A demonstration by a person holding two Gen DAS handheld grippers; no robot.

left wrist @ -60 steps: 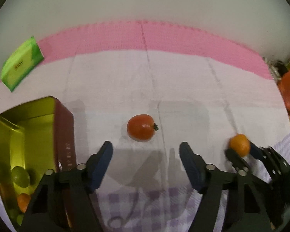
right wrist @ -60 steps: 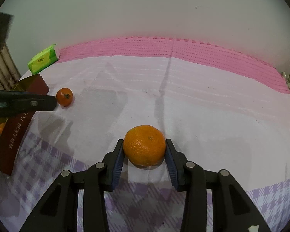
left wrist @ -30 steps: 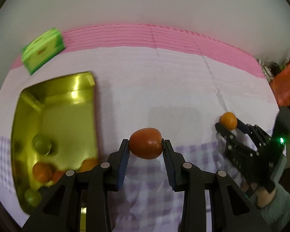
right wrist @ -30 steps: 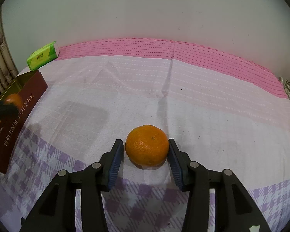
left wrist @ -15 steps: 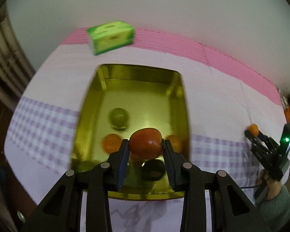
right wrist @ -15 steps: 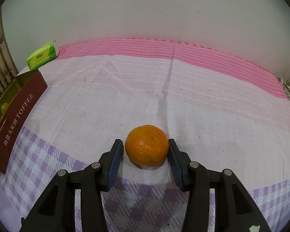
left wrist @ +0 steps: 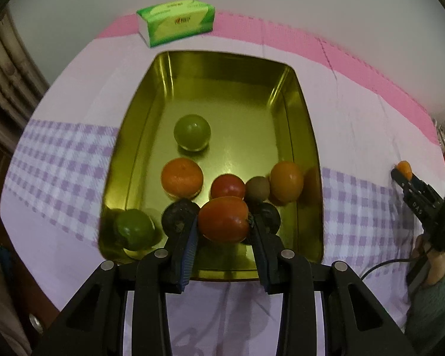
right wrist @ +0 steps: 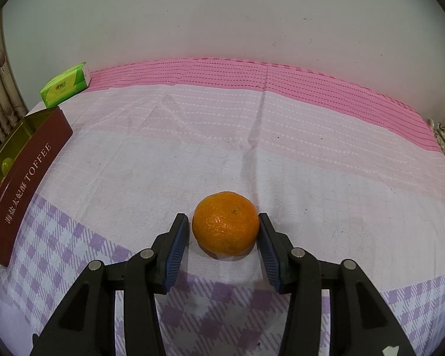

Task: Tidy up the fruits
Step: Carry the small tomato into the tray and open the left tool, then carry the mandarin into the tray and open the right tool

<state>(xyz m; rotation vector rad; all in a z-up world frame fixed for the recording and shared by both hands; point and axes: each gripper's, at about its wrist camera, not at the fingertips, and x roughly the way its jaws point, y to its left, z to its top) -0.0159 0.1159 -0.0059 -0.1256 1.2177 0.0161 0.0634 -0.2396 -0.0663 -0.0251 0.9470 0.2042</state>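
the left claw [left wrist: 223, 227] is clamping a tomato [left wrist: 223, 219] over the tin [left wrist: 313, 160], while the right claw [right wrist: 224, 238] is sitting slightly open around an orange [right wrist: 225, 226].

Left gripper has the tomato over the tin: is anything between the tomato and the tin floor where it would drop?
Probably yes. The left gripper holds the tomato above the near end of the gold tin, where a red fruit, a brown fruit and two dark fruits crowd beneath it. The tin's far half is bare.
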